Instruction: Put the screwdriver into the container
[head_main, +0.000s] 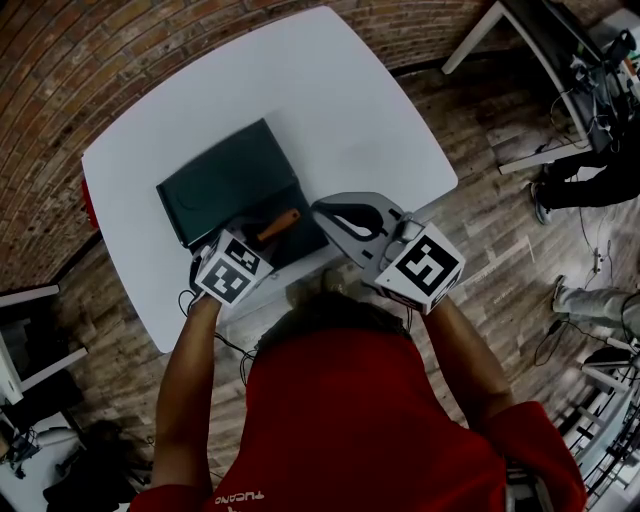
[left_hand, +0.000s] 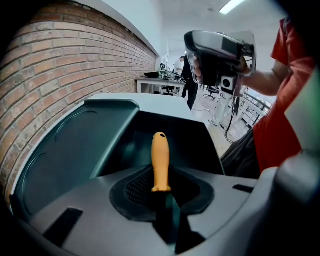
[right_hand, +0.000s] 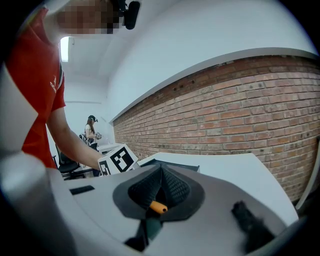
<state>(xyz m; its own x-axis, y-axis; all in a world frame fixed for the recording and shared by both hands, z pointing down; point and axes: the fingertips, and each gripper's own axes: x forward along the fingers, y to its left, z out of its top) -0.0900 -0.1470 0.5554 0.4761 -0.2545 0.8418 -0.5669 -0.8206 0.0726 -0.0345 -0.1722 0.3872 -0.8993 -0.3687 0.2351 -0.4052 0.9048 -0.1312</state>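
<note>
1. Head view: both forearms reach forward over the near edge of one white table (head_main: 330, 90), and each hand carries one of the two grippers. The left gripper (head_main: 252, 238) points up and right over the single dark green container (head_main: 225, 175). The right gripper (head_main: 322, 209) points left, its tip near the screwdriver (head_main: 279, 226) but apart from it. The container is a flat, rectangular case lying open.
2. Left gripper view: the jaws are clamped on the dark shank of the one screwdriver. Its smooth, rounded orange handle (left_hand: 160, 155) juts forward above the container's deep, dark tray (left_hand: 185, 135). The lid (left_hand: 75, 150) lies to the left, matte plastic with moulded curves. The right gripper is held higher, beyond the tray.
3. Right gripper view: the ribbed black pads (right_hand: 175, 187) meet at their tips with nothing gripped. A small orange end shows low between them. One brick wall (right_hand: 240, 110) backs the table.
</note>
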